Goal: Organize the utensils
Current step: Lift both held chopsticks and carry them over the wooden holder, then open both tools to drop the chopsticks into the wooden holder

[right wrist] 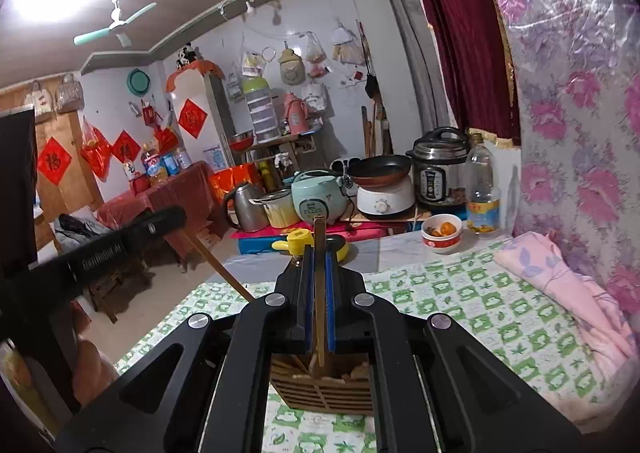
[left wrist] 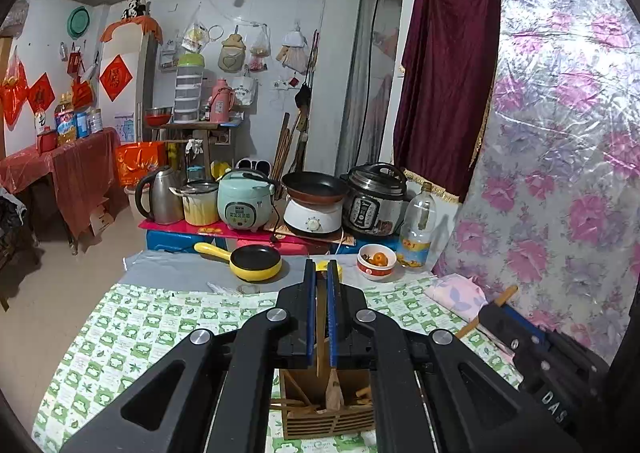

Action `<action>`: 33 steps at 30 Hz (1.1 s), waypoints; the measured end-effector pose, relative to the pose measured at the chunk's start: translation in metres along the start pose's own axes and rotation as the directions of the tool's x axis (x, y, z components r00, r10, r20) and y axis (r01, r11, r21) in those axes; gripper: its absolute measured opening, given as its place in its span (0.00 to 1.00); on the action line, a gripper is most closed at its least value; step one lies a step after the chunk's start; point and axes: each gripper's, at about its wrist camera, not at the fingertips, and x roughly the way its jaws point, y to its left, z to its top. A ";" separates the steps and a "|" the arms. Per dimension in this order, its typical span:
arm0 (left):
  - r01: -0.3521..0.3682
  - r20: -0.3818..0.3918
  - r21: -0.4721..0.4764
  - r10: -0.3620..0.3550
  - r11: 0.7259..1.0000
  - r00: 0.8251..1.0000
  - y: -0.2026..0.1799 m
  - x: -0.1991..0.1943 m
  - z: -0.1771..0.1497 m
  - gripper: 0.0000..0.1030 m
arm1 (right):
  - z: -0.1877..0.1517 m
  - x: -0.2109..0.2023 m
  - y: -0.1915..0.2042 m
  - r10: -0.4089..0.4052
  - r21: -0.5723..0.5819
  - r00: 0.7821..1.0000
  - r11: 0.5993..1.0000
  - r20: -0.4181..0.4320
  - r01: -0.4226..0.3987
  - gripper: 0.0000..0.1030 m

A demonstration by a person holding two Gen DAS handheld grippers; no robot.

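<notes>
Through my left wrist camera, my left gripper (left wrist: 321, 273) points forward over the green-checked surface (left wrist: 140, 329), its blue-padded fingers (left wrist: 310, 313) clenched on a wooden utensil (left wrist: 321, 333) whose handle runs up between them. Its flat lower end hangs down into the wooden utensil holder (left wrist: 326, 419) at 6 o'clock, directly under the gripper, among other wooden pieces. At 4 o'clock my right gripper (left wrist: 496, 311) shows from the side, a wooden stick crossing its tip; on its black body I read "DAS". Ahead at 12 o'clock sit a yellow pan (left wrist: 250, 260) and, at 1 o'clock, a bowl (left wrist: 376, 262) with an orange fruit beside a bottle (left wrist: 418, 231) whose yellow label I cannot read. Red diamond posters (left wrist: 116, 78) on the far wall carry Chinese characters.

Through my right wrist camera, my right gripper (right wrist: 319, 257) also points forward, clenched on another wooden utensil (right wrist: 320, 293) that stands upright between the pads and reaches past the fingertips. Its lower end dips into the same holder (right wrist: 322, 389) at 6 o'clock. At 9 o'clock my left gripper (right wrist: 164, 219) reaches in, angled, holding its wooden stick slanting down; lettering on its body is too blurred to read.
</notes>
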 end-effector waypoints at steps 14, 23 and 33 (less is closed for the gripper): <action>0.056 -0.164 -0.068 -0.066 0.996 0.984 0.027 0.066 -0.042 0.06 | -0.027 0.072 -0.003 -0.048 -0.023 0.985 0.999 -0.168 0.045 0.10; 0.010 -0.189 -0.087 -0.026 0.996 0.982 0.034 0.075 -0.049 0.44 | -0.031 0.076 -0.003 -0.061 -0.028 0.982 0.998 -0.181 0.057 0.13; -0.017 -0.159 -0.107 -0.001 0.994 0.987 0.038 0.066 -0.045 0.65 | -0.032 0.064 -0.002 -0.068 -0.027 0.986 0.998 -0.154 0.064 0.40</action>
